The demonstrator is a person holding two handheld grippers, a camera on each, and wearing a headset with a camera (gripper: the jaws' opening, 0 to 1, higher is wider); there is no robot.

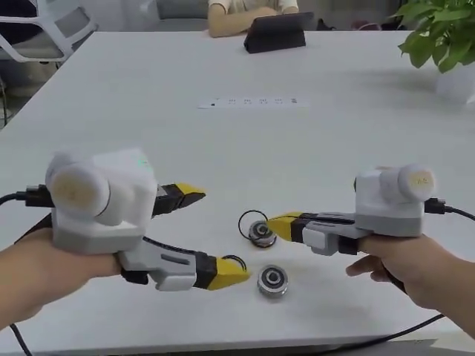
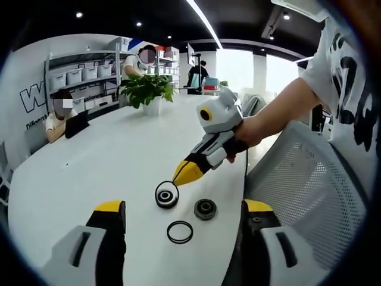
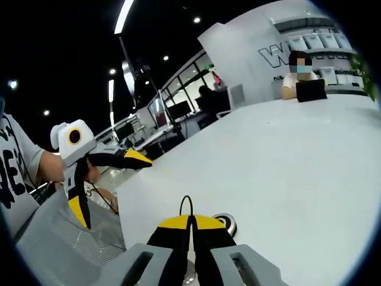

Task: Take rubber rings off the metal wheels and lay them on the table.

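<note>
Right gripper [image 1: 279,220]: jaws clenched on a thin black rubber ring [image 1: 252,219], pinched at one edge. The loop stands up off the small round silver metal wheel [image 1: 261,234] sitting right under the tips. Right gripper view agrees, with the yellow tips pressed together and the ring loop poking up between them. Cannot tell if the ring is fully clear of the wheel or if its lower part sits in the groove.

Left gripper [image 1: 211,234]: jaws released, spread wide, holding nothing, hovering just beside the work. Judged to be standing by to pin the wheel so it doesn't lift with the ring.

A 2nd silver metal wheel [image 1: 272,281] rests on the white table [image 1: 312,141] just beside the 1st, nearer the person. It looks bare.

1 loose black rubber ring [image 1: 234,261] lies flat on the table beside the left gripper's lower jaw tip, near the 2nd wheel. Judgement: 1 ring done, and this pull is ring 2 of 2.

Next move likely needs a steady pull away from the wheel, then laying the ring flat near the loose one. Risks: the rubber stretches and snaps back, or the unheld wheel drags or rolls along.
</note>
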